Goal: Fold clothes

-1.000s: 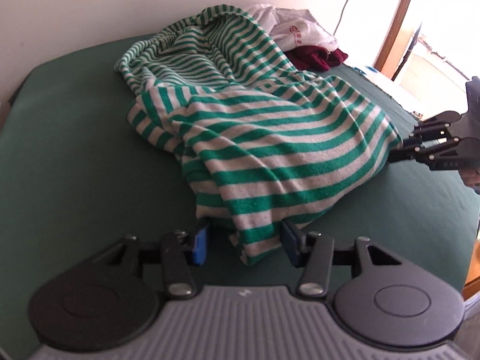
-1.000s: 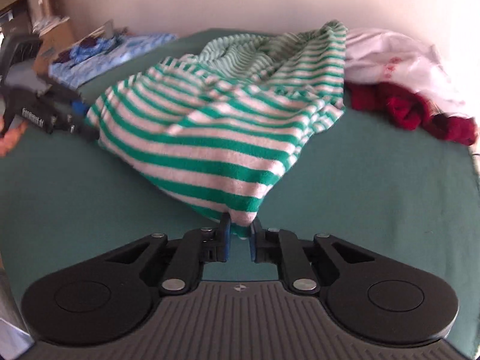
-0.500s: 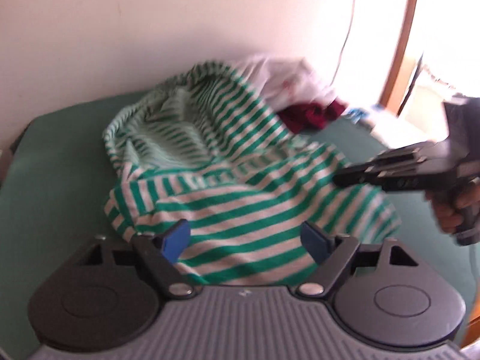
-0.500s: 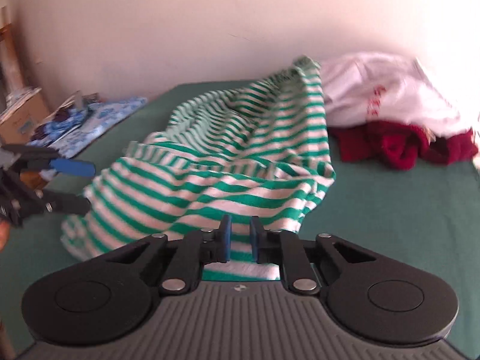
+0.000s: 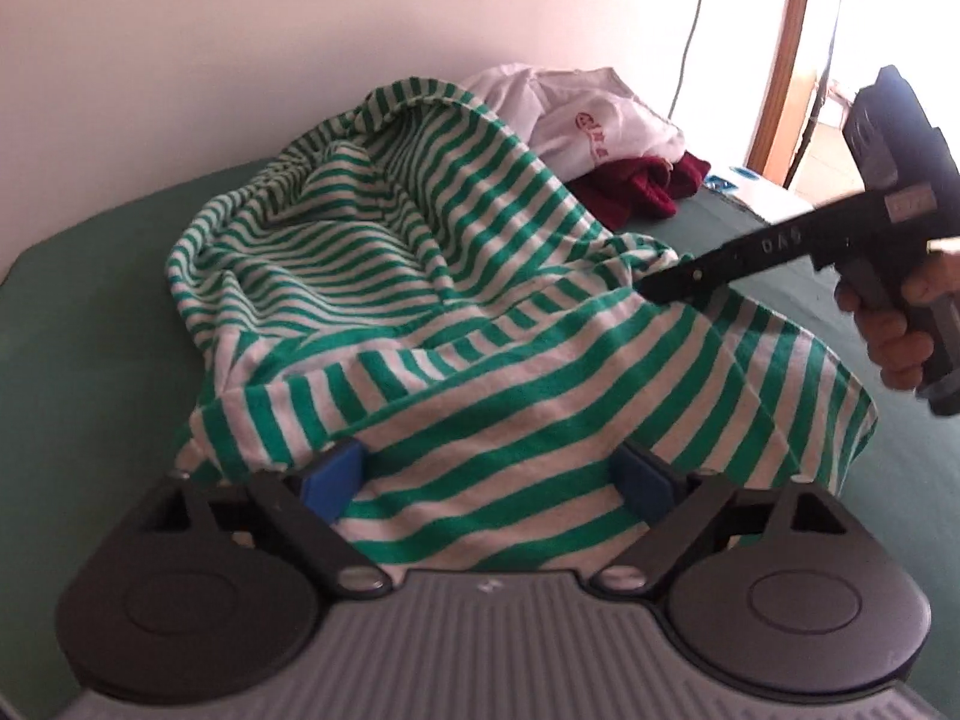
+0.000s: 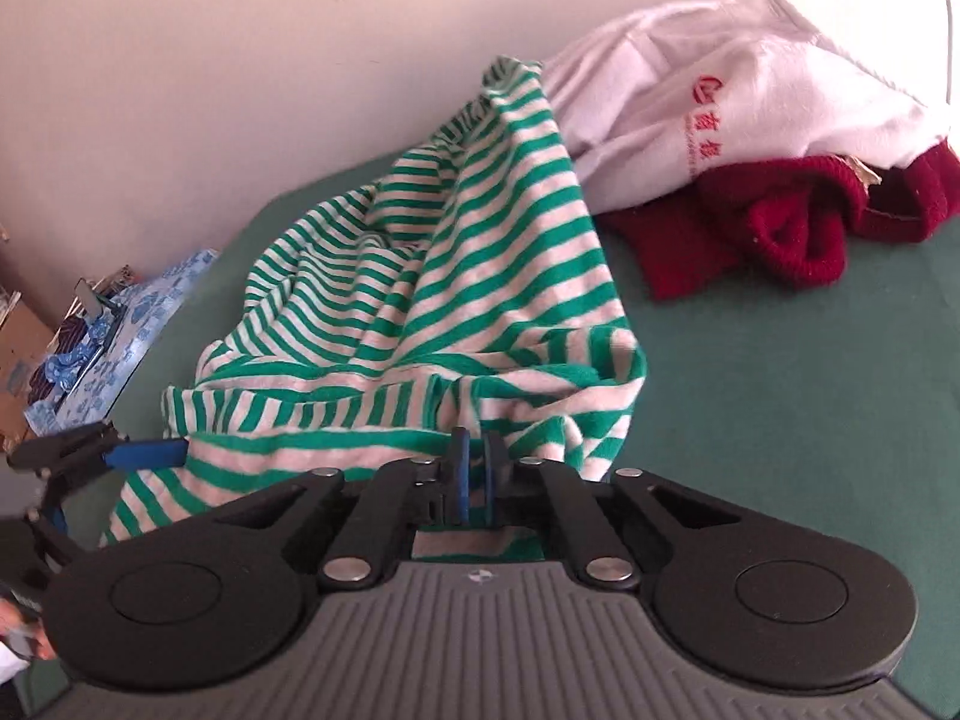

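The green-and-white striped garment (image 5: 456, 312) lay heaped on the green-covered surface (image 5: 90, 324), its far end bunched up against the pale wall (image 5: 300, 30). In the left wrist view the left tool (image 5: 489, 480) had its blue pads (image 5: 333, 474) spread wide apart, with the near edge of the striped cloth draped between them and over the tool's front; neither pad pinched it. At about 3 o'clock in that view the right tool (image 5: 654, 291) reached in, held by a hand (image 5: 894, 324), its dark tip at a fold of the garment.

In the right wrist view the right tool (image 6: 474, 468) had its two blue pads nearly together, clamping a thin fold of the striped garment (image 6: 420, 324) between them. At 9 o'clock there, the left tool (image 6: 150, 453) showed one blue finger lying against the garment's edge.

Behind the striped piece, at about 1 o'clock, a white garment with red print (image 6: 720, 90) rested on a dark red knit (image 6: 780, 222), both beside the wall. At far left, blue patterned items (image 6: 114, 324) lay at the surface's edge.
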Motion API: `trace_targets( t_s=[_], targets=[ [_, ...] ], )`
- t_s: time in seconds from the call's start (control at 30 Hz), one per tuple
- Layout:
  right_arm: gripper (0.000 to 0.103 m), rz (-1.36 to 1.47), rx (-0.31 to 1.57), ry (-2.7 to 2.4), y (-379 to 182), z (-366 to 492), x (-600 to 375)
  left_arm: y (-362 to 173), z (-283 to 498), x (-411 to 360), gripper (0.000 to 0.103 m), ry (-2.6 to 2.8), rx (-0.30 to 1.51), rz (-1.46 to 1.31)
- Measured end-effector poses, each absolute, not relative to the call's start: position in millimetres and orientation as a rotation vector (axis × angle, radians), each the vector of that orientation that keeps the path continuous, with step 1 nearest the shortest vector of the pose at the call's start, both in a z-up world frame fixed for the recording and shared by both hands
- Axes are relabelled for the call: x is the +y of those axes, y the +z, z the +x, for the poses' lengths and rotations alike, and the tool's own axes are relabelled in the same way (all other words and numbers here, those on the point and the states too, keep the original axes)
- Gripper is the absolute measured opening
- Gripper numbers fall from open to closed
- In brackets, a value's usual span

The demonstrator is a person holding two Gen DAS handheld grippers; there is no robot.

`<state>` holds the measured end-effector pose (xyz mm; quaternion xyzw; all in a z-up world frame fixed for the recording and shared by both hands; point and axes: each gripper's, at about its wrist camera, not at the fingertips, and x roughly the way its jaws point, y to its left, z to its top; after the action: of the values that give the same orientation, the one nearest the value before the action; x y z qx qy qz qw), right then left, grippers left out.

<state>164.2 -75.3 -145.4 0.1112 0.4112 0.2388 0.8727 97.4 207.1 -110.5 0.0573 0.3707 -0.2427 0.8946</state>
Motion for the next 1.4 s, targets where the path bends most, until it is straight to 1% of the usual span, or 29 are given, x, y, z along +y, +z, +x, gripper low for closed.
trace_targets(
  t_s=[0.03, 0.07, 0.13, 0.17, 0.23, 0.27, 0.33, 0.4, 0.47, 0.5, 0.53, 0.6, 0.63, 0.67, 0.77, 0.83, 0.9, 0.97, 1.0, 1.03, 1.07, 1.13, 1.23, 1.33, 1.4],
  targets=[
    [0.011, 0.249, 0.850, 0.500, -137.7, 164.2, -79.6, -102.9, 96.5, 210.6, 0.089, -0.518, 0.762, 0.110],
    [0.017, 0.257, 0.833, 0.506, -130.8, 163.4, -83.2, -94.9, 94.8, 215.4, 0.091, -0.533, 0.745, 0.097],
    [0.019, 0.258, 0.817, 0.517, -120.9, 162.9, -88.1, -86.6, 96.5, 225.2, 0.099, -0.521, 0.723, 0.071],
    [0.020, 0.248, 0.832, 0.524, -121.1, 164.6, -86.9, -90.7, 101.1, 227.1, 0.102, -0.514, 0.741, 0.065],
    [0.021, 0.199, 0.888, 0.506, -133.9, 168.4, -77.4, -106.0, 113.1, 228.0, 0.102, -0.505, 0.803, 0.058],
    [0.020, 0.171, 0.921, 0.485, -142.3, 172.0, -71.8, -113.6, 119.2, 228.5, 0.102, -0.500, 0.834, 0.055],
    [0.018, 0.143, 0.914, 0.482, -142.6, 174.5, -67.8, -118.6, 123.5, 229.3, 0.102, -0.506, 0.847, 0.067],
    [0.018, 0.128, 0.941, 0.479, -127.3, 182.8, -68.0, -103.3, 129.7, 232.8, 0.098, -0.539, 0.861, 0.076],
    [0.019, 0.158, 0.906, 0.488, -96.5, 195.0, -74.5, -75.2, 140.5, 240.7, 0.099, -0.569, 0.840, 0.092],
    [0.020, 0.163, 0.899, 0.485, -79.4, 207.1, -76.5, -58.3, 151.9, 247.0, 0.103, -0.569, 0.825, 0.094],
    [0.022, 0.163, 0.899, 0.477, -63.2, 221.3, -77.9, -40.9, 165.5, 253.8, 0.102, -0.563, 0.813, 0.091],
    [0.031, 0.161, 0.903, 0.467, -34.1, 253.7, -77.0, -9.5, 196.3, 266.3, 0.102, -0.544, 0.803, 0.088],
    [0.043, 0.137, 0.902, 0.461, -22.5, 269.2, -73.7, 2.9, 215.1, 271.3, 0.102, -0.527, 0.812, 0.088],
    [0.047, 0.097, 0.899, 0.454, -12.6, 283.7, -68.7, 11.7, 233.2, 273.8, 0.102, -0.499, 0.825, 0.107],
    [0.047, -0.016, 0.871, 0.415, -0.6, 312.6, -50.3, 24.6, 281.4, 276.5, 0.102, -0.373, 0.848, 0.204],
    [0.048, -0.053, 0.859, 0.419, -4.5, 323.4, -38.1, 19.4, 305.9, 282.5, 0.102, -0.321, 0.858, 0.183],
    [0.049, -0.078, 0.834, 0.448, -14.5, 331.3, -25.1, 3.8, 322.7, 288.6, 0.102, -0.318, 0.868, 0.109],
    [0.049, -0.137, 0.790, 0.465, -25.7, 337.1, -10.9, -20.3, 332.2, 285.1, 0.102, -0.313, 0.886, 0.098],
    [0.049, -0.167, 0.768, 0.473, -31.3, 340.0, -3.8, -33.7, 335.0, 279.5, 0.102, -0.311, 0.899, 0.135],
    [0.053, -0.196, 0.746, 0.481, -37.0, 342.9, 3.3, -47.4, 337.2, 272.4, 0.102, -0.309, 0.913, 0.188],
    [0.054, -0.225, 0.723, 0.489, -42.6, 345.8, 10.4, -61.0, 338.1, 264.8, 0.102, -0.306, 0.920, 0.251],
    [0.054, -0.279, 0.664, 0.509, -51.9, 349.7, 23.1, -82.1, 342.0, 253.5, 0.102, -0.299, 0.921, 0.346],
    [0.054, -0.317, 0.648, 0.496, -63.4, 363.9, 32.5, -100.9, 360.0, 251.7, 0.102, -0.292, 0.944, 0.311],
    [0.050, -0.351, 0.651, 0.473, -75.7, 380.6, 41.3, -121.5, 380.8, 256.3, 0.102, -0.268, 0.992, 0.231],
    [0.035, -0.368, 0.653, 0.459, -82.9, 389.2, 44.9, -132.3, 388.5, 260.8, 0.102, -0.250, 1.009, 0.182]
  ],
)
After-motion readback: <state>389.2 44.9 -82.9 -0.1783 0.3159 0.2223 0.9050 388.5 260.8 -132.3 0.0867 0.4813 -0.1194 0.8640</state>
